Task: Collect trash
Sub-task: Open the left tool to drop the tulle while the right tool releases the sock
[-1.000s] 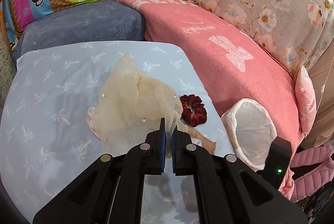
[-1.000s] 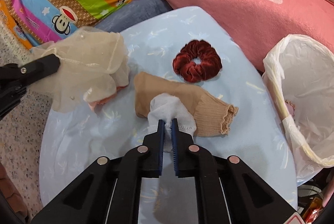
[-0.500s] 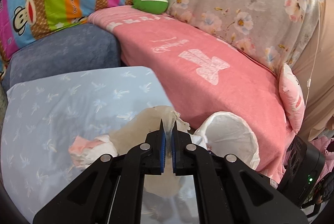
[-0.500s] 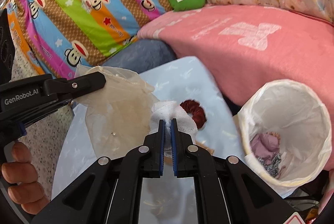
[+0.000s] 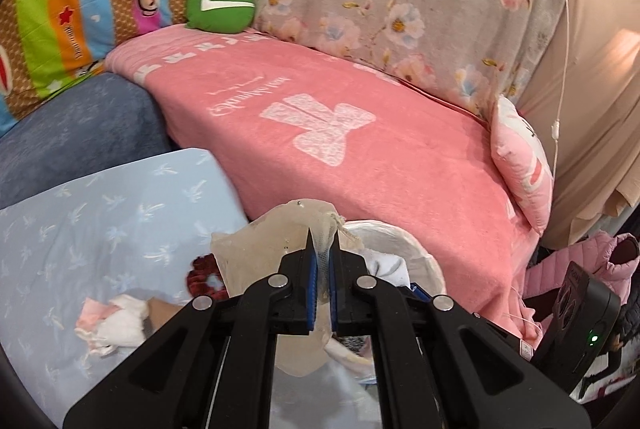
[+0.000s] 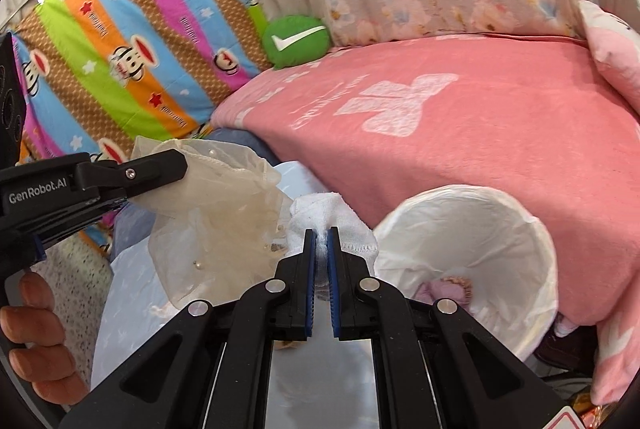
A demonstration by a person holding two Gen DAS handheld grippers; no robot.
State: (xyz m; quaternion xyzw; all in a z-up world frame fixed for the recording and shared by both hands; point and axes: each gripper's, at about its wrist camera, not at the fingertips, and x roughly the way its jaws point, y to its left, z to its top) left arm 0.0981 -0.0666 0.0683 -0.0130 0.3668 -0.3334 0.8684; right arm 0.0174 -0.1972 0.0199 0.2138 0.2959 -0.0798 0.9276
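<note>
The left gripper (image 5: 323,243) is clamped on a sheer beige mesh cloth (image 5: 264,249), held in the air beside the white-lined trash bin (image 6: 500,225). The right gripper (image 6: 320,241) is clamped on a white sock (image 6: 336,219), just beside the bin's rim.

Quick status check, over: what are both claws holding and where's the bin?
Left gripper shut on sheer cloth. Right gripper shut on white sock. Lined bin just ahead, open. Red scrunchie on table. Nothing blocking.
</note>
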